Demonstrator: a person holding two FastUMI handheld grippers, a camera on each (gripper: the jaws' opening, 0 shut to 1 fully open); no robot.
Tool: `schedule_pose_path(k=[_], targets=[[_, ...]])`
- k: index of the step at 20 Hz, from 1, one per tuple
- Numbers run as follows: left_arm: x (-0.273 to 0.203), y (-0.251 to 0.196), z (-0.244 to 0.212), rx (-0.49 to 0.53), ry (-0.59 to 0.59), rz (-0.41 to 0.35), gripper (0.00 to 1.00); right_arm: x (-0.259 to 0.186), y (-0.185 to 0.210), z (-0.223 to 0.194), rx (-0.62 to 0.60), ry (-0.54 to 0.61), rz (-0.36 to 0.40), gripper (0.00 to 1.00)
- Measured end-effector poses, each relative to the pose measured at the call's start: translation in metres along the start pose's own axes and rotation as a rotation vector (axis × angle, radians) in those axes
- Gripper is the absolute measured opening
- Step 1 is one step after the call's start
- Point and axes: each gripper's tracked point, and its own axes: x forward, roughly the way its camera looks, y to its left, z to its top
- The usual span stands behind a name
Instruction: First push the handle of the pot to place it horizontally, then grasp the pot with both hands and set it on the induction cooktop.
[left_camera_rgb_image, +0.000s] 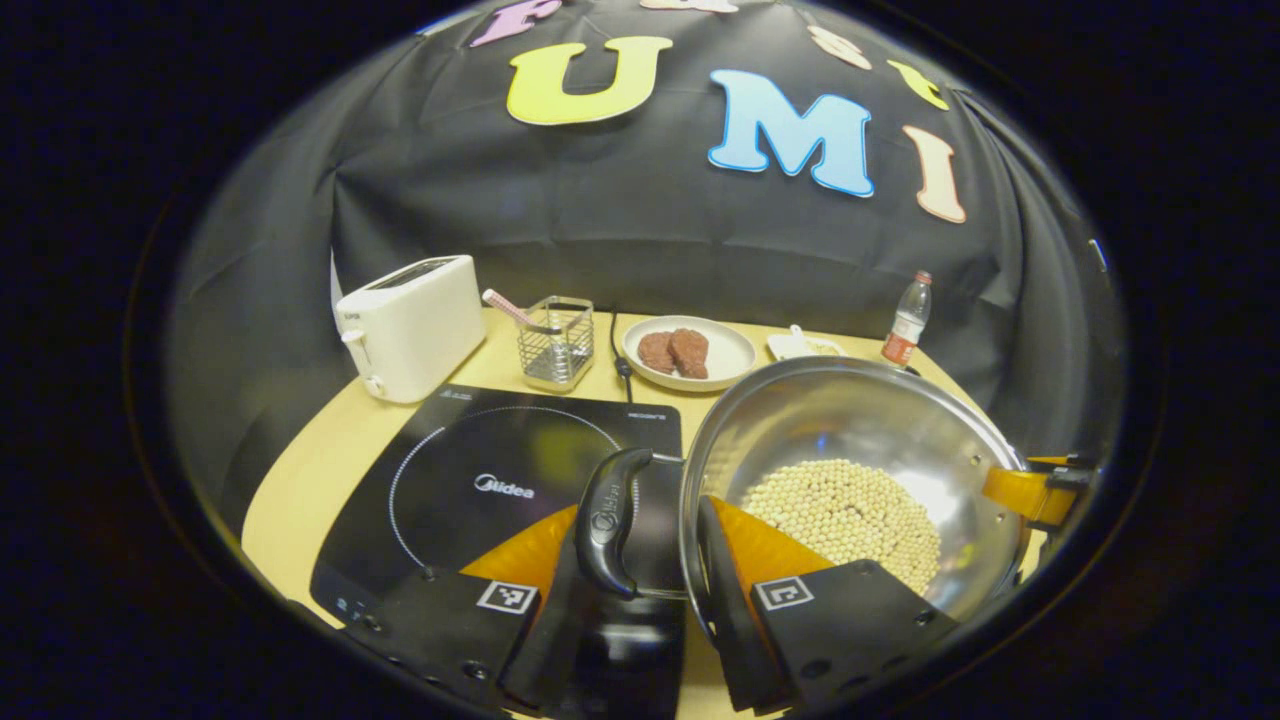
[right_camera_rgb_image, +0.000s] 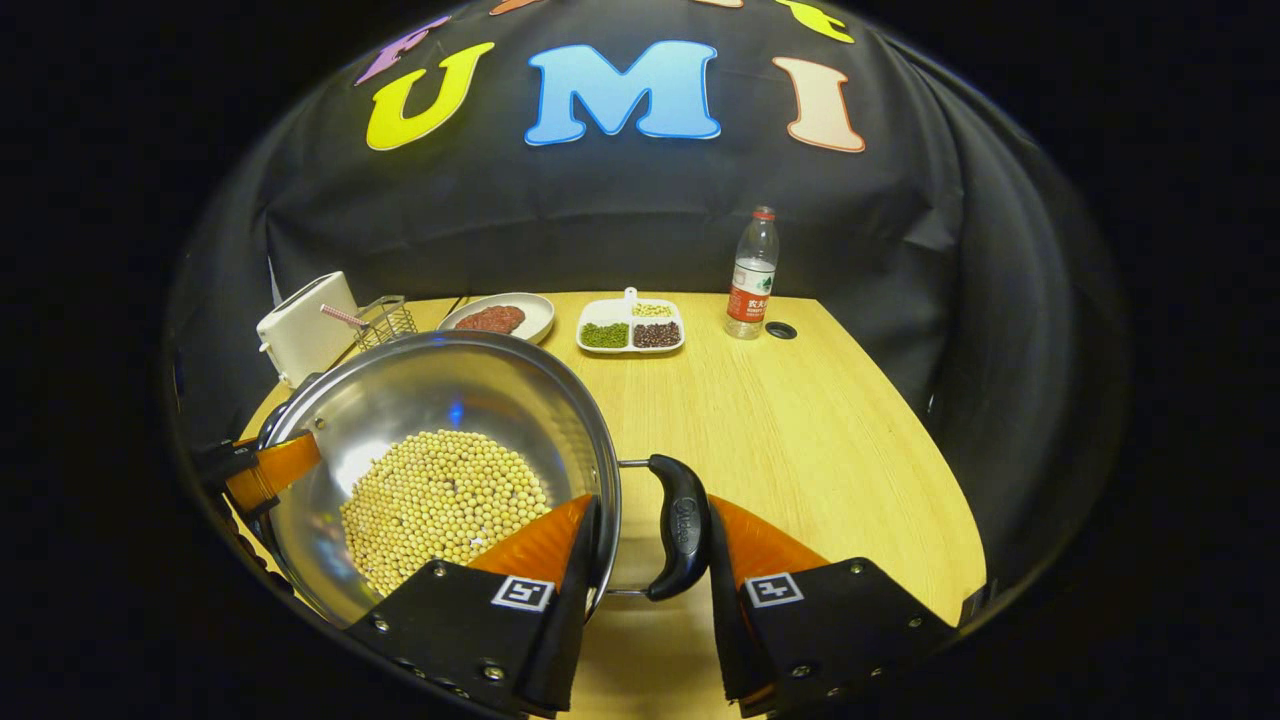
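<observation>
A steel pot (left_camera_rgb_image: 850, 420) half full of pale beans (left_camera_rgb_image: 850, 515) hangs between my two grippers, beside the right edge of the black induction cooktop (left_camera_rgb_image: 480, 470), its rim overlapping that edge. My left gripper (left_camera_rgb_image: 640, 510) is shut across the pot's black left handle (left_camera_rgb_image: 610, 520) and the rim, one finger inside the pot. In the right gripper view, the pot (right_camera_rgb_image: 450, 390) sits at the left, and my right gripper (right_camera_rgb_image: 652, 505) is shut the same way on the right handle (right_camera_rgb_image: 682, 525). Each gripper shows at the far side of the other's view, the right gripper (left_camera_rgb_image: 1035, 490) and the left gripper (right_camera_rgb_image: 265, 470).
Behind the cooktop stand a white toaster (left_camera_rgb_image: 410, 325), a wire basket (left_camera_rgb_image: 555, 340) and a plate of meat (left_camera_rgb_image: 685, 352). A divided dish of beans (right_camera_rgb_image: 632, 325) and a water bottle (right_camera_rgb_image: 752, 275) stand at the back. Bare wooden table (right_camera_rgb_image: 820, 430) lies to the right.
</observation>
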Motion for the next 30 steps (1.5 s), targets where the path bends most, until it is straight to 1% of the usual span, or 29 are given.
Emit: schedule_pose_path(k=[9, 10, 11, 13, 14, 18, 20, 21, 22, 26, 30], targets=[[0.001, 0.088, 0.009, 0.024, -0.003, -0.028, 0.61, -0.010, 0.082, -0.002, 0.036, -0.007, -0.032, 0.55], [0.003, 0.097, 0.011, 0.025, -0.003, -0.029, 0.63, -0.010, 0.091, -0.001, 0.038, -0.006, -0.033, 0.55], [0.004, 0.106, 0.014, 0.025, -0.003, -0.028, 0.65, -0.008, 0.100, 0.000, 0.039, -0.004, -0.033, 0.55], [0.007, 0.125, 0.016, 0.026, -0.001, -0.025, 0.65, -0.005, 0.118, 0.001, 0.043, -0.002, -0.029, 0.55], [0.010, 0.134, 0.016, 0.027, -0.001, -0.024, 0.61, -0.003, 0.127, 0.007, 0.044, 0.000, -0.027, 0.55], [0.020, 0.170, 0.018, 0.025, 0.007, -0.003, 0.61, 0.008, 0.161, 0.010, 0.036, 0.015, -0.014, 0.55], [0.024, 0.187, 0.019, 0.015, 0.009, 0.008, 0.61, 0.016, 0.175, 0.013, 0.032, 0.019, -0.004, 0.55], [0.027, 0.194, 0.020, 0.014, 0.011, 0.013, 0.64, 0.019, 0.181, 0.014, 0.031, 0.020, 0.000, 0.55], [0.029, 0.201, 0.020, 0.012, 0.010, 0.018, 0.60, 0.021, 0.187, 0.016, 0.030, 0.023, 0.003, 0.55], [0.036, 0.222, 0.022, 0.006, 0.013, 0.029, 0.61, 0.029, 0.206, 0.022, 0.030, 0.027, 0.015, 0.55], [0.037, 0.230, 0.020, 0.005, 0.026, 0.039, 0.61, 0.037, 0.218, 0.019, 0.033, 0.045, 0.022, 0.55]])
